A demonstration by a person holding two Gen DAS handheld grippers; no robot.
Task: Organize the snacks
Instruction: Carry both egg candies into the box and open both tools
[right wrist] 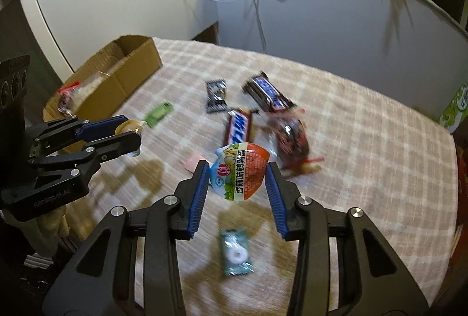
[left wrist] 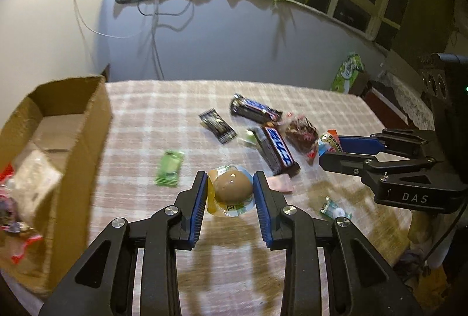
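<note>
Two grips loaded: left gripper [left wrist: 229,190] pinches the brown egg pack [left wrist: 232,184], right gripper [right wrist: 237,178] the orange-blue pouch [right wrist: 241,169]; carry both level over the cardboard box [left wrist: 87,123].

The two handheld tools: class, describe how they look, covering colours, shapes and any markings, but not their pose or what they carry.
Both tools are matte black plastic linkages with triangular cut-outs and round silver pivot bolts. Each finger ends in a blue ribbed pad. Seen from the left wrist, the right tool carries white "DAS" lettering on its body. Seen from the right wrist, the left tool shows faint "GenRobot.AI" lettering.
</note>
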